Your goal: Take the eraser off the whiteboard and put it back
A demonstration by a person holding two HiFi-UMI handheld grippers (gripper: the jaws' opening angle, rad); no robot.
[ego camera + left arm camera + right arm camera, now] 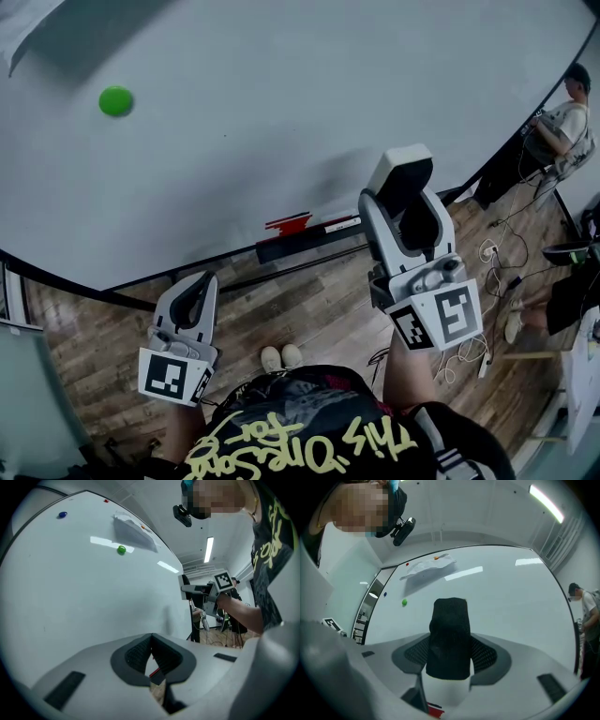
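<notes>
My right gripper (405, 202) is clamped on the eraser (450, 639), which sticks out far beyond the jaws. It is held in front of the whiteboard (281, 112), above the tray (309, 242); I cannot tell if it touches the board. My left gripper (151, 654) is closed on nothing and hangs low. The risk, I think, is the short grip. If I press the eraser to the board at an angle, it may twist out and drop to the wooden floor (309, 319).
</notes>
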